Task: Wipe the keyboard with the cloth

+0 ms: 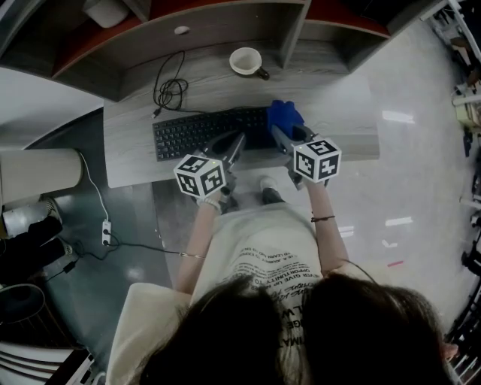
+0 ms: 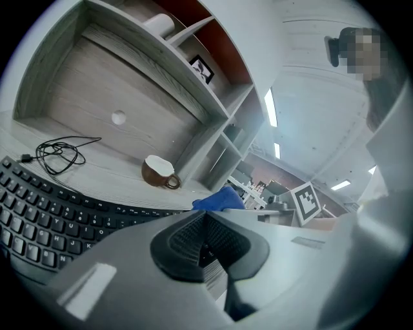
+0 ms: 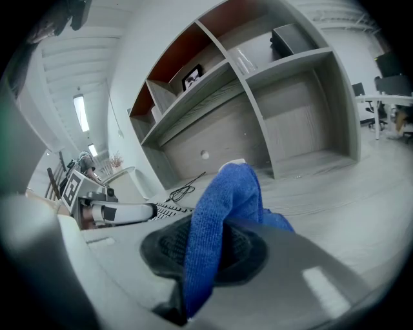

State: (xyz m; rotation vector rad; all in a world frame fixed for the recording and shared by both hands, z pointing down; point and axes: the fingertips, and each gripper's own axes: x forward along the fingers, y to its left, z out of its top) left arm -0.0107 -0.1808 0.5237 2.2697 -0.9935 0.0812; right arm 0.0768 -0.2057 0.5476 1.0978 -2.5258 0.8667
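Observation:
A black keyboard lies on the grey wooden desk, its keys also filling the lower left of the left gripper view. My right gripper is shut on a blue cloth that bunches up over the keyboard's right end; the cloth hangs pinched between the jaws. My left gripper hovers over the keyboard's front middle, jaws pressed together with nothing between them. The cloth peeks beyond its jaws.
A brown cup with a white inside stands behind the keyboard. A coiled black cable lies at the back left. Shelf cubbies rise behind the desk. A power strip and wires lie on the floor to the left.

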